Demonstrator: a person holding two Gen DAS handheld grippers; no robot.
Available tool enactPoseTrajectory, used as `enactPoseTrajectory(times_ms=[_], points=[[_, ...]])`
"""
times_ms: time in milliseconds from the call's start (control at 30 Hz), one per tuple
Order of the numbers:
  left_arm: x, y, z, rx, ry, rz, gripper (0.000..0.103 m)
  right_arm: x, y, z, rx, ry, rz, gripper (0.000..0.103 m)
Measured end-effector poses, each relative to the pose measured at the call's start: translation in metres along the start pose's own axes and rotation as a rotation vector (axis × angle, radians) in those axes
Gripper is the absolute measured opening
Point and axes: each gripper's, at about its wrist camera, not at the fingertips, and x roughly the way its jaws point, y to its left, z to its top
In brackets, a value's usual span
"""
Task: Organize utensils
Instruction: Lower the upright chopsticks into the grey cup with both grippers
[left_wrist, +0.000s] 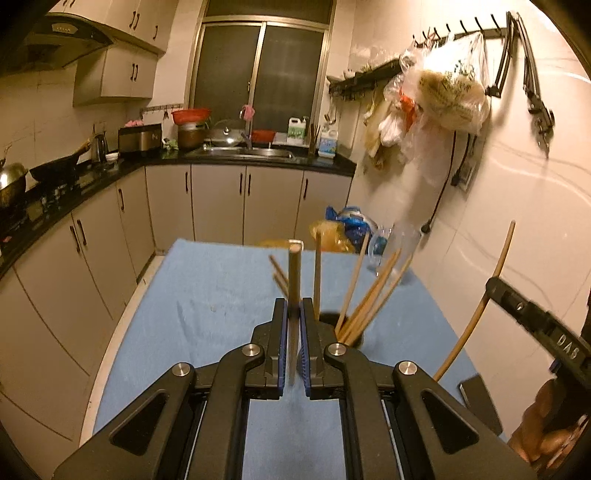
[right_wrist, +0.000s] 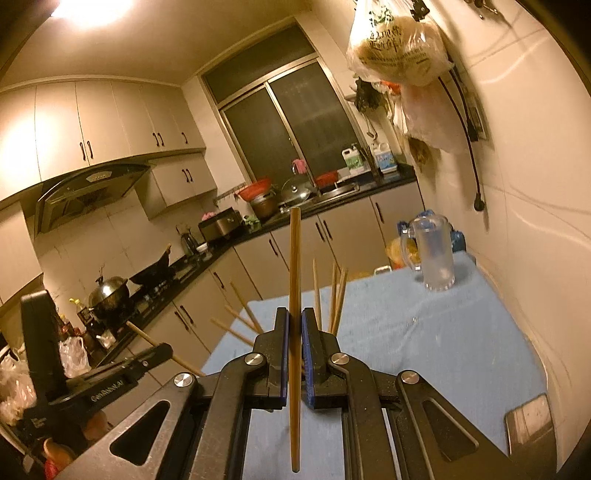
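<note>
My left gripper (left_wrist: 294, 310) is shut on a wooden chopstick (left_wrist: 294, 280) held upright over the blue cloth (left_wrist: 207, 295). Just right of it a dark holder (left_wrist: 347, 325) holds several chopsticks (left_wrist: 373, 295) that lean right. My right gripper (right_wrist: 294, 321) is shut on another chopstick (right_wrist: 294, 295), also upright. The holder's chopsticks (right_wrist: 334, 295) stick up behind its fingers; the holder itself is hidden there. The right gripper and its chopstick (left_wrist: 480, 295) show at the right of the left wrist view. The left gripper (right_wrist: 147, 360) shows at the lower left of the right wrist view.
A clear glass mug (right_wrist: 432, 254) stands at the far right of the blue-covered table, near the tiled wall. Plastic bags (left_wrist: 351, 225) lie beyond the far edge. A phone (right_wrist: 528, 432) lies at the near right edge. Kitchen counters and cabinets (left_wrist: 110, 221) run along the left.
</note>
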Motion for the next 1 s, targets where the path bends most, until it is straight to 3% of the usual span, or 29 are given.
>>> enactPoseTrajectory(times_ms=[333,533,800,1000], points=[[-0.008,-0.012,0.058,-0.003,-0.08,-0.057,0.006,0.033,-0.001,0.035,0.017,-0.056,-0.044,0.008],[0.012,-0.023,0.077,-0.015,-0.094,-0.077,0.006,0.053,-0.003,0.045,0.033,-0.069,-0.065,0.008],[0.056,-0.026,0.069,-0.04,-0.048,-0.101,0.006,0.08,-0.008,0.048,0.041,-0.094,-0.108,0.008],[0.081,-0.023,0.049,-0.033,-0.011,-0.113,0.006,0.101,-0.014,0.031,0.034,-0.059,-0.122,0.008]])
